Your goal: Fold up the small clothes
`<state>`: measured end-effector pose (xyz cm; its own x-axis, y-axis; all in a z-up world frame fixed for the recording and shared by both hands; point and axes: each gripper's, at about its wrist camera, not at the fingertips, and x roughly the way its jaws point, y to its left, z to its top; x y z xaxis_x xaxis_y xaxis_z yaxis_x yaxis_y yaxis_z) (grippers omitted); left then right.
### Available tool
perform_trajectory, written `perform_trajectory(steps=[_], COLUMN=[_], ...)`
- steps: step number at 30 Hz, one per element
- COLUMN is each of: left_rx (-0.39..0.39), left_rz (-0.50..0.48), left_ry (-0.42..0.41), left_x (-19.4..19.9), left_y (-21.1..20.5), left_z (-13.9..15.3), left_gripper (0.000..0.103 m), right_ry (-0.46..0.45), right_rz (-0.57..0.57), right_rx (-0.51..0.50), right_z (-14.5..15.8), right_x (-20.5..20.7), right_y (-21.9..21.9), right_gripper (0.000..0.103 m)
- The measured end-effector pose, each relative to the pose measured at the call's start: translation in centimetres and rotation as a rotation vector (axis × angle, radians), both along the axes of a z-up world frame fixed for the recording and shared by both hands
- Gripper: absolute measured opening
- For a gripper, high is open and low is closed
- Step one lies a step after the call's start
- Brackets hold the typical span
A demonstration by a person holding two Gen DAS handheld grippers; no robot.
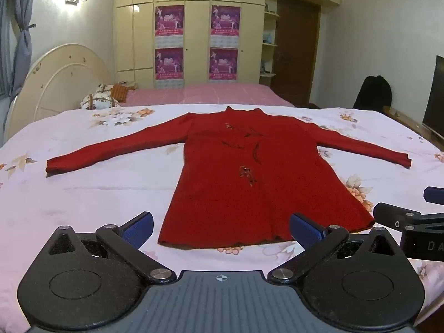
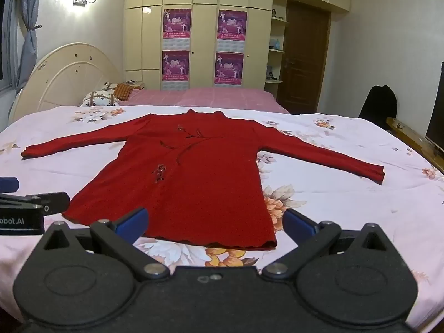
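A red long-sleeved top lies flat and face up on the floral bedsheet, sleeves spread to both sides, hem toward me. It also shows in the right wrist view. My left gripper is open and empty, hovering just before the hem, its blue pads either side of the hem's left part. My right gripper is open and empty at the hem's right part. Each gripper shows at the edge of the other's view.
The bed has a cream headboard and pillows at the left. A pink cover lies beyond the top. Wardrobes with posters, a brown door and a dark chair stand behind.
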<state>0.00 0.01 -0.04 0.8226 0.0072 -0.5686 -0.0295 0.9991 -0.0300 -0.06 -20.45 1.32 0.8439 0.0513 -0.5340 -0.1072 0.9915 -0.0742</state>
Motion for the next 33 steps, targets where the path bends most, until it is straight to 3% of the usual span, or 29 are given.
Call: perform_trajectory(steps=[33], left_rx=[0.022], left_rz=[-0.007], left_ry=[-0.022], left_x=[0.0], left_y=[-0.8], left_z=[0.7], left_gripper=[0.103], right_ry=[-0.01], right_rz=[0.025], right_rx=[0.008], right_z=[0.6], right_x=[-0.5], right_y=[-0.5], right_gripper=[0.102])
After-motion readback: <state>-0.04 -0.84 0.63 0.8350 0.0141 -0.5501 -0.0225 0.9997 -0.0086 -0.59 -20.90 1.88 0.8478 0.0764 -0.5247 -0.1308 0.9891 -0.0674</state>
